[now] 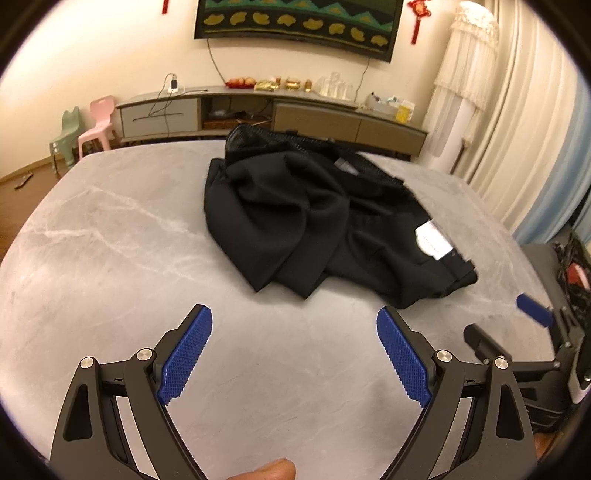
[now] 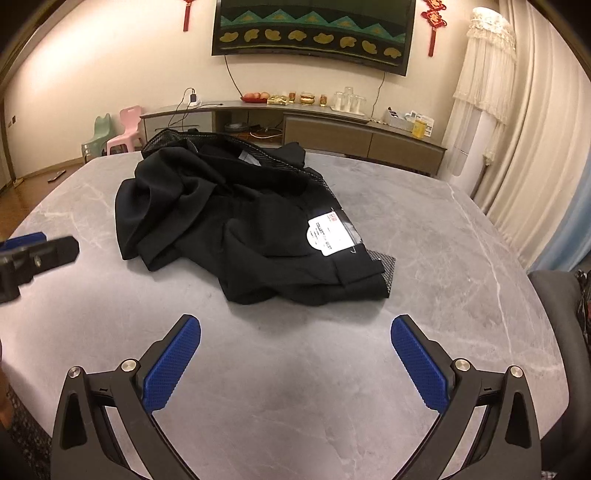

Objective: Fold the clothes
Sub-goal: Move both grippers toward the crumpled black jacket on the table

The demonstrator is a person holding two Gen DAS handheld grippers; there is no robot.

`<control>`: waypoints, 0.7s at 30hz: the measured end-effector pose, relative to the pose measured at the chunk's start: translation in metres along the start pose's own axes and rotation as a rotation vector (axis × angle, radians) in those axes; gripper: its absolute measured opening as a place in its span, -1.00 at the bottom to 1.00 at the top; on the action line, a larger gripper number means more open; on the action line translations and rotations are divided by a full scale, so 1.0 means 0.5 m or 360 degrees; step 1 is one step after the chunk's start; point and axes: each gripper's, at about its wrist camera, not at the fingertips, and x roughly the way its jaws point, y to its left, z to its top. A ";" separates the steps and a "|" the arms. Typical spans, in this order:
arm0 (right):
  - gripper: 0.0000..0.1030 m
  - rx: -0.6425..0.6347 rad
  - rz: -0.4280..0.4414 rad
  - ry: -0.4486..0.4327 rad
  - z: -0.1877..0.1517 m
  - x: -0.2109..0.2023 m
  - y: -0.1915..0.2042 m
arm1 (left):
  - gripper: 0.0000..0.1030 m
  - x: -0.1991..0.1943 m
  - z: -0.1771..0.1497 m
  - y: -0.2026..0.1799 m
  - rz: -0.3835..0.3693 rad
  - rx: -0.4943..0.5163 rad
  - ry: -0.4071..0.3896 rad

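Observation:
A crumpled black garment [image 1: 317,218] with a white label [image 1: 434,240] lies on the grey marble table [image 1: 110,240]. It also shows in the right wrist view [image 2: 240,229], label [image 2: 330,234] facing up. My left gripper [image 1: 294,325] is open and empty, hovering over bare table just short of the garment's near edge. My right gripper [image 2: 295,332] is open and empty, also just short of the garment. The right gripper's blue finger [image 1: 533,309] shows at the right of the left wrist view. The left gripper's finger [image 2: 40,251] shows at the left of the right wrist view.
A low TV cabinet [image 2: 332,129] with glasses and fruit stands behind the table under a wall TV [image 2: 314,33]. Two small plastic chairs [image 2: 114,134] stand at the back left. Curtains [image 2: 535,147] hang on the right. A dark chair [image 2: 557,295] is by the table's right edge.

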 end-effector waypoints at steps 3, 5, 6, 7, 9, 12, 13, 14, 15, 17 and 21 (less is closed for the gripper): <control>1.00 -0.0029 0.0006 0.0025 -0.003 0.007 0.001 | 0.79 -0.010 -0.011 0.002 -0.0010 0.0010 -0.0032; 1.00 -0.0094 -0.0016 0.0032 -0.005 0.017 0.017 | 0.79 -0.017 -0.018 0.003 -0.0017 0.0017 -0.0053; 1.00 -0.0115 -0.0032 0.0018 -0.006 0.017 0.026 | 0.79 -0.020 -0.021 0.003 -0.0021 0.0020 -0.0063; 1.00 -0.0136 -0.0048 0.0000 -0.008 0.015 0.036 | 0.79 -0.024 -0.025 0.004 -0.0024 0.0023 -0.0074; 1.00 -0.0163 -0.0047 -0.0008 -0.011 0.013 0.049 | 0.79 0.005 -0.016 -0.014 0.0028 0.0065 -0.0014; 1.00 -0.0192 -0.0034 -0.0012 -0.012 0.011 0.060 | 0.79 0.039 -0.001 -0.039 0.0088 0.0110 0.0072; 1.00 -0.0201 -0.0032 -0.0017 -0.013 0.009 0.063 | 0.79 0.045 0.003 -0.043 0.0099 0.0121 0.0090; 1.00 -0.0209 -0.0033 -0.0020 -0.013 0.008 0.065 | 0.79 0.046 0.002 -0.046 0.0102 0.0127 0.0093; 1.00 -0.0214 -0.0033 -0.0020 -0.013 0.008 0.067 | 0.79 0.046 0.001 -0.048 0.0106 0.0132 0.0095; 1.00 -0.0218 -0.0032 -0.0019 -0.014 0.007 0.068 | 0.79 0.048 -0.001 -0.050 0.0112 0.0139 0.0101; 1.00 -0.0212 -0.0031 -0.0015 -0.014 0.006 0.066 | 0.79 0.056 -0.005 -0.051 0.0121 0.0149 0.0124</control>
